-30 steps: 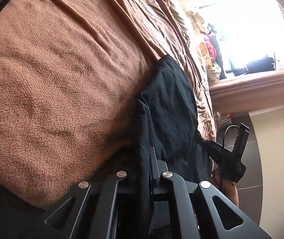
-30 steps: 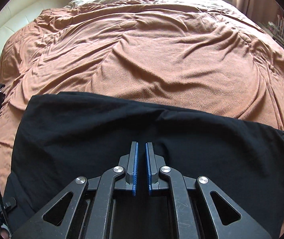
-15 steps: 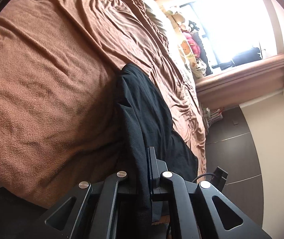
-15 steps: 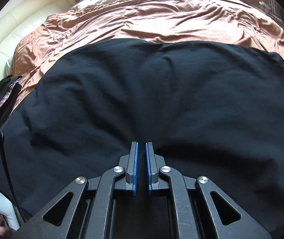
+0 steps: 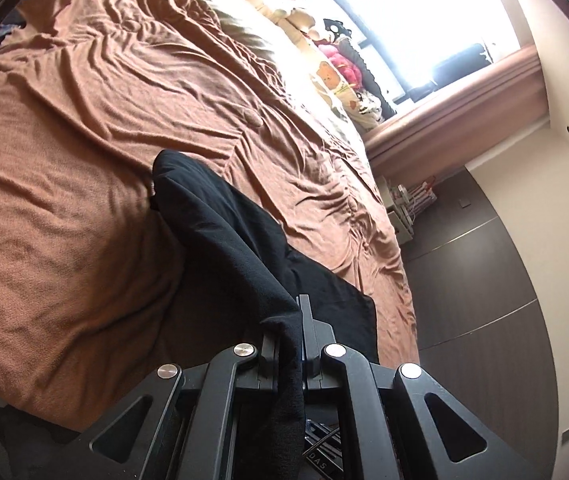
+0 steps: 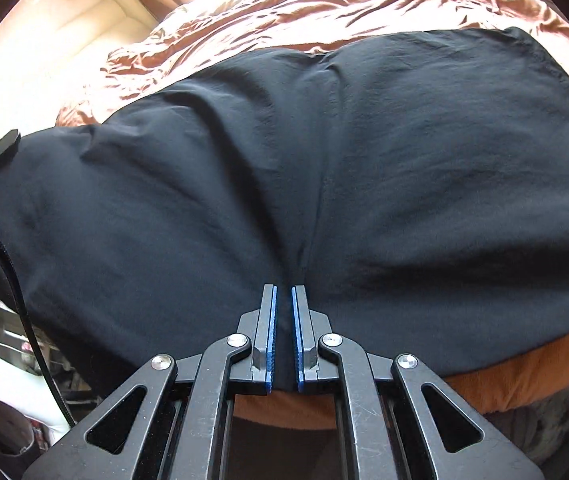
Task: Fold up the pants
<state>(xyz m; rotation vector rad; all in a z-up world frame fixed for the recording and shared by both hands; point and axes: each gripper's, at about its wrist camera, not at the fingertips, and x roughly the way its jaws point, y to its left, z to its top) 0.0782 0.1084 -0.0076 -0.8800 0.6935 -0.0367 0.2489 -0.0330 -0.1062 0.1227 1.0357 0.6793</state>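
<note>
Bed: the brown blanket fills most of your left wrist view, rumpled into long creases, with pale pillows and soft toys at its far end under the bright window.
Floor: dark tiles run along the bed's far side, below a cream wall.
Pants: the black pants spread wide across your right wrist view, raised off the blanket along the near edge and covering most of it; in the left view they run as a ridge from your fingers out to a rounded far end lying on the blanket.
Left gripper: your left gripper is rolled sideways, so the bed stands tilted in its view; its fingers are closed tight on a bunched edge of the pants, which drapes down between them.
Right gripper: your right gripper sits level, pointing along the bed; its blue pads are nearly together with a pinch of black cloth between them, creases fanning out from the tips.
Cable: a black cable hangs at the left rim of the right view.
</note>
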